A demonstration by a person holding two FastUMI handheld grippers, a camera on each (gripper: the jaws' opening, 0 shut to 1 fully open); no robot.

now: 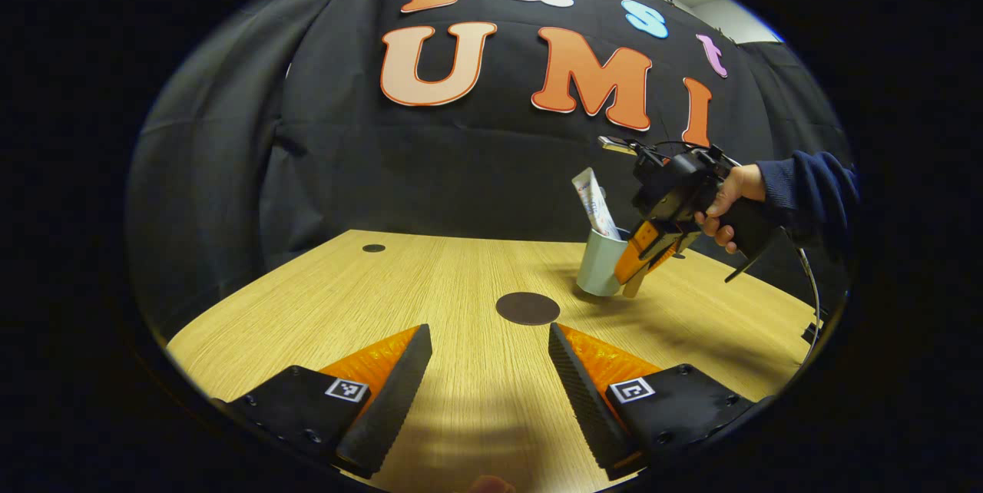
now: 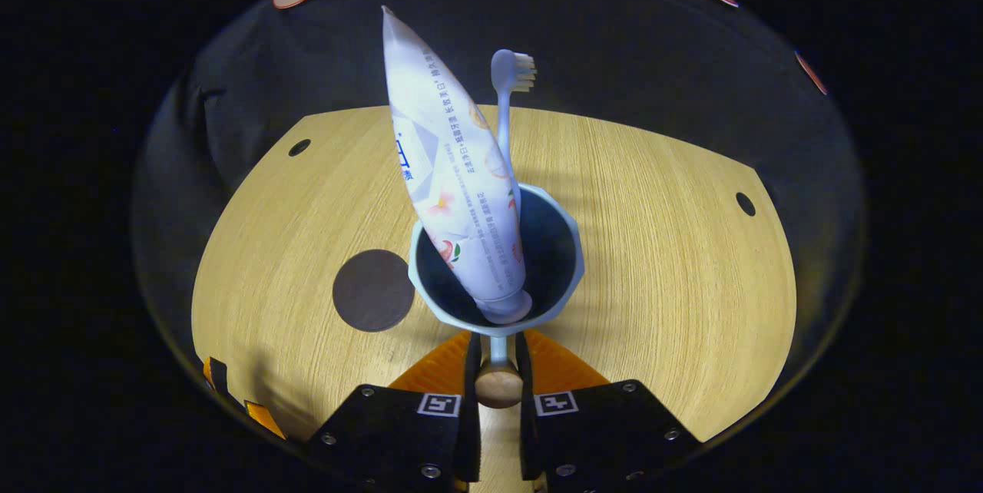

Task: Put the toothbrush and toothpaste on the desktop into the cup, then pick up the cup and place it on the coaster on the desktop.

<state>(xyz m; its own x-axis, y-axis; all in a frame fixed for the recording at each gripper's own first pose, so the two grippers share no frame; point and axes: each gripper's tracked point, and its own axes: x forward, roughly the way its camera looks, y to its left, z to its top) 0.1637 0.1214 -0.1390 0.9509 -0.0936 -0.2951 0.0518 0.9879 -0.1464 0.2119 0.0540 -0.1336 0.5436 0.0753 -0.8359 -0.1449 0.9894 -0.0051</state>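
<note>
Right claw (image 2: 498, 370) pinches the wooden-knobbed handle of the pale blue faceted cup (image 2: 495, 266) holding white toothpaste tube (image 2: 453, 170) and light toothbrush (image 2: 507, 105), just beside the dark round coaster (image 2: 373, 290) on wood-grain surface (image 2: 653, 247); left claw (image 1: 488, 370) gapes wide, idle; thin pinch risks cup tilting, spilling.

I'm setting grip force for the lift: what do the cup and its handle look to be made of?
Cup: likely matte plastic, pale blue and uniform, thin rim, though glazed ceramic is possible. Handle: pale blue stem ending in a tan, wood-like knob.
</note>
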